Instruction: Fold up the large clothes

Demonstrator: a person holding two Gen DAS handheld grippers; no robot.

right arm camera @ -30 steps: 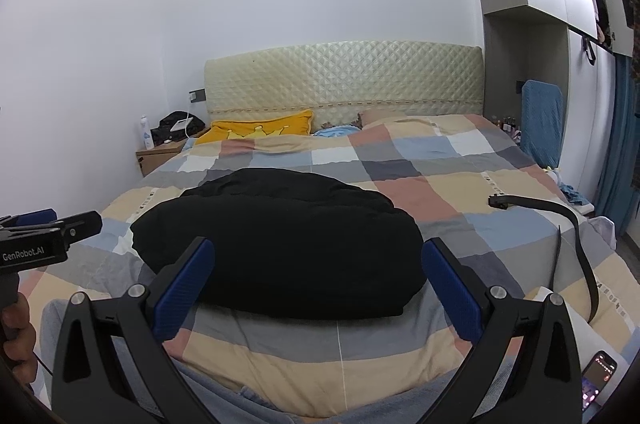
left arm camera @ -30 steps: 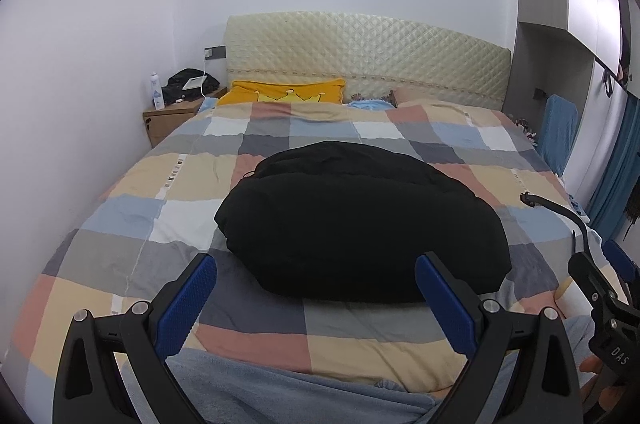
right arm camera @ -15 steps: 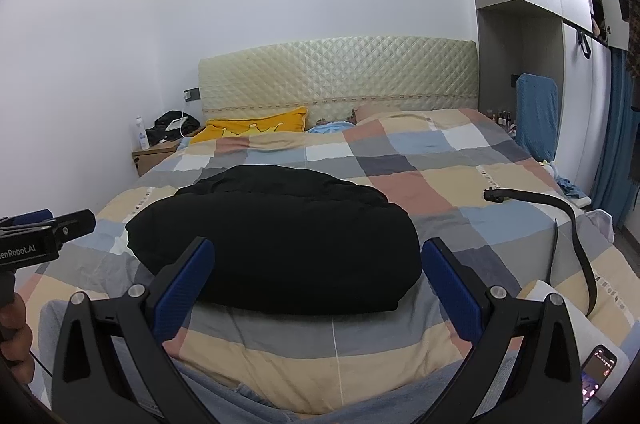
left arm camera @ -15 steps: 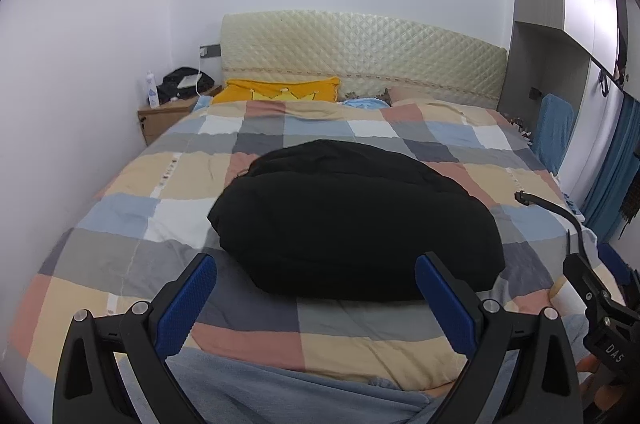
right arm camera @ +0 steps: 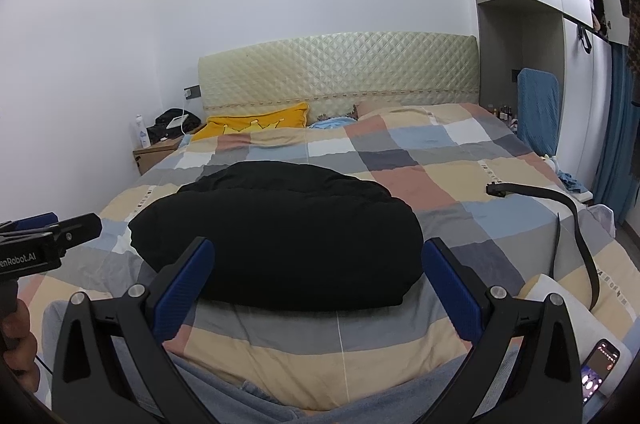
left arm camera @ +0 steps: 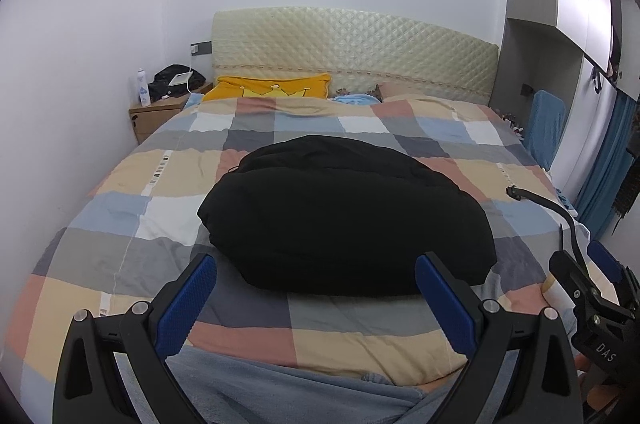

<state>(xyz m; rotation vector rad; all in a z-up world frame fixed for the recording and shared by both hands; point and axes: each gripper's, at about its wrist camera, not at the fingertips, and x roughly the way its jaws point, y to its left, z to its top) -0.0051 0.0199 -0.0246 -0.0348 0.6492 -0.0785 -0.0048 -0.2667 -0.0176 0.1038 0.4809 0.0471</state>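
While both tools hang over the foot of the bed, findings read as follows.
Left gripper (left arm camera: 316,288): blue fingers (left arm camera: 188,300) spread wide, nothing between them.
Right gripper (right arm camera: 318,282): fingers (right arm camera: 448,288) equally wide apart, holding nothing.
Black garment (left arm camera: 344,216): a bulky folded mound on the checked quilt (left arm camera: 120,256), mid-bed, just beyond both sets of fingertips.
Black belt (right arm camera: 560,216): on the quilt, right of the garment, apart from it.
Phone (right arm camera: 600,368): near right corner, screen lit.
Yellow pillow (left arm camera: 272,89): against the headboard (left arm camera: 360,51).
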